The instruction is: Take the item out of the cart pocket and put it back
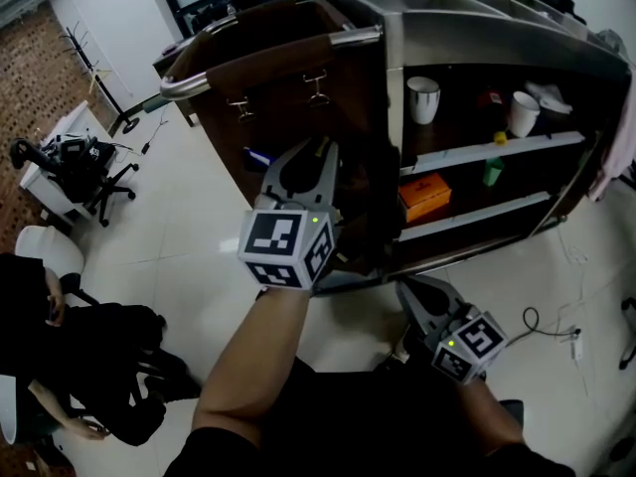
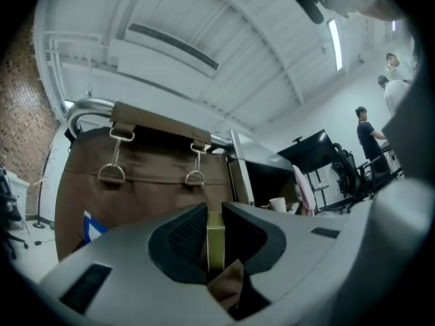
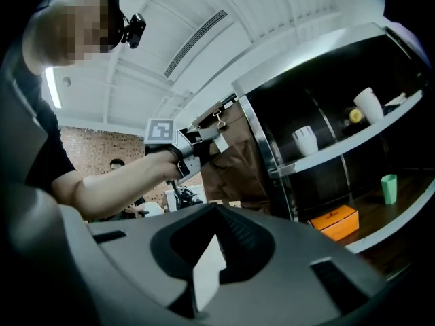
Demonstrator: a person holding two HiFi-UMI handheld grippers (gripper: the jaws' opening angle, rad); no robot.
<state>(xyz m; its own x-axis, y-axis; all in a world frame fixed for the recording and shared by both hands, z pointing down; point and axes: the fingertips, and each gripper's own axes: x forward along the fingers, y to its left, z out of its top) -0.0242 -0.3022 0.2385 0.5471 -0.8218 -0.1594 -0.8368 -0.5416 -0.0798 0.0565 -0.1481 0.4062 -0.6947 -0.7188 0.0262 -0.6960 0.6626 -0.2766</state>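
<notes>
The brown fabric cart pocket hangs by two straps with metal rings from the cart's chrome handle. My left gripper points up at the pocket's lower front, shut on a thin gold box. In the left gripper view the gold box stands edge-on between the dark pads, with the pocket just beyond. A blue item shows at the pocket's left side. My right gripper hangs low by the cart's base, its jaws closed together with nothing in them.
The cart's open shelves hold two white cups, a green item and an orange box. A black office chair stands at the left. A seated person is at lower left. A cable lies on the floor.
</notes>
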